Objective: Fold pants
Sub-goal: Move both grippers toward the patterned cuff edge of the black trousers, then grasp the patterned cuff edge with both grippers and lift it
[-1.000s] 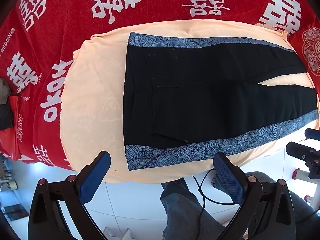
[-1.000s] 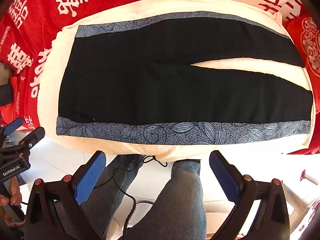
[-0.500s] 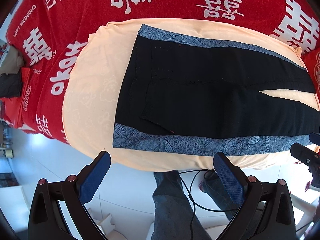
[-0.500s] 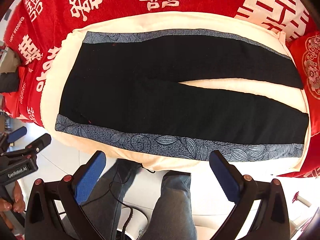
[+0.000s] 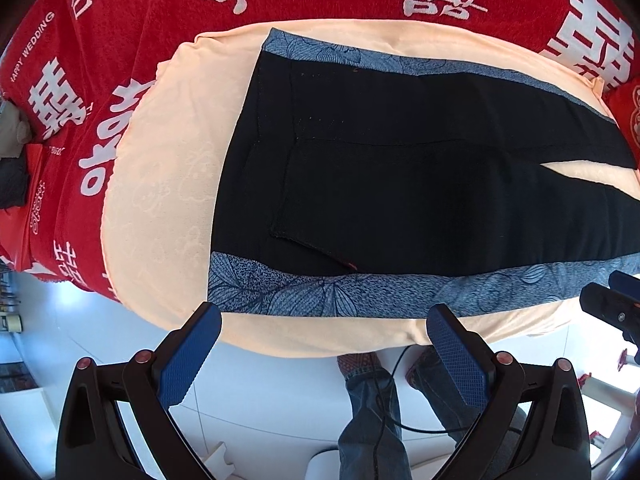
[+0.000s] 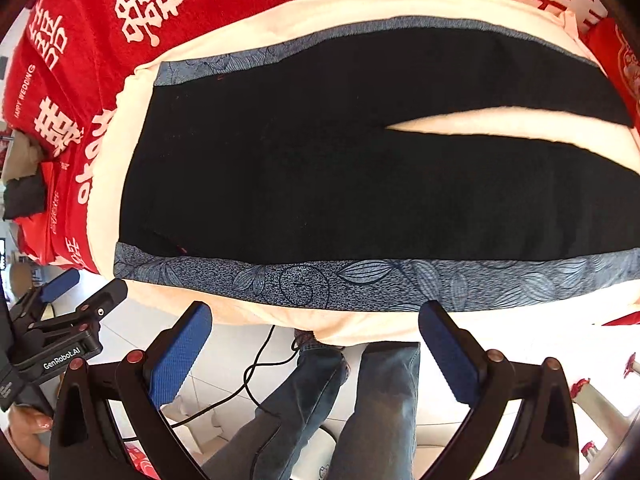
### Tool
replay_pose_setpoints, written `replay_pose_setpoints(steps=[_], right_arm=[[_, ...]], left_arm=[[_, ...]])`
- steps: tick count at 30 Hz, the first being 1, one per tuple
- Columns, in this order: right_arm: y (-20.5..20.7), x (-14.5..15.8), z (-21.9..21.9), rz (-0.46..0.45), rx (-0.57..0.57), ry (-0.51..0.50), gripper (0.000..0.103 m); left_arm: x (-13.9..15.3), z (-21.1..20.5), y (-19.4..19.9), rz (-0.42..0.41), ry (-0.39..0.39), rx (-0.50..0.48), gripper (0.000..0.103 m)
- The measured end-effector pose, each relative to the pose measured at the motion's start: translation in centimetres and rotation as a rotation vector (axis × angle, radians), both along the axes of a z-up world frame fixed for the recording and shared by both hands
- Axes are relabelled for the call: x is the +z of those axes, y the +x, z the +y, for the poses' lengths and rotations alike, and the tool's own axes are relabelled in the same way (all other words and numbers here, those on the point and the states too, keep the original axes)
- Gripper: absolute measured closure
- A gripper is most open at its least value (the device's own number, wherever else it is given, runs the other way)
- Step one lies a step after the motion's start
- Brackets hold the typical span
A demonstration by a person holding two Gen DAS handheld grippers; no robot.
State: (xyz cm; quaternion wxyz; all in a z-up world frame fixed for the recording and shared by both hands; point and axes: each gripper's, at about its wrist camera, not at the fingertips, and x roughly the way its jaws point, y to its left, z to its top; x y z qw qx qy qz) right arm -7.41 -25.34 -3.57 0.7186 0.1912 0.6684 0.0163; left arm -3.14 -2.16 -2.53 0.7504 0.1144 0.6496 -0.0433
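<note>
- The black pants (image 5: 400,184) with grey-blue leaf-print side stripes lie flat and unfolded on a peach blanket (image 5: 160,184), waistband to the left, legs to the right.
- The blanket lies over a red cloth (image 5: 160,8) with white characters.
- The left gripper (image 5: 324,344) hangs over the near edge by the waistband, jaws wide, holding nothing.
- The right gripper (image 6: 316,340) hovers over the near stripe, also spread wide and empty.

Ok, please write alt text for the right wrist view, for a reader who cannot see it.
Black pants with blue floral side stripes lie flat and unfolded on a cream cloth, waist at the left, legs to the right. The open right hand-held gripper hovers before the near stripe, holding nothing; the left hand-held gripper shows at the left edge.
</note>
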Motion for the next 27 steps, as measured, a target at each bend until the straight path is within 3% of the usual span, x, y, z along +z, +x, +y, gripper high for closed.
replay_pose_setpoints(steps=[12, 21, 23, 27], right_arm=[[-0.1, -4.5, 1.1, 0.024, -0.047, 0.006, 0.000], [-0.6, -5.3, 1.2, 0.023, -0.058, 0.027, 0.000], [-0.9, -5.3, 1.1, 0.000, -0.071, 0.085, 0.000], [-2.2, -6.7, 0.5, -0.064, -0.144, 0.389, 0.000]], left_arm=[[-5.1, 1.7, 0.6, 0.025, -0.027, 0.032, 0.000], [-5.2, 2.9, 0.3, 0.010, -0.053, 0.050, 0.000], [-4.8, 3.9, 0.2, -0.008, -0.113, 0.079, 0.000], [-5.3, 6.7, -0.3, -0.009, -0.291, 0.173, 0.000]])
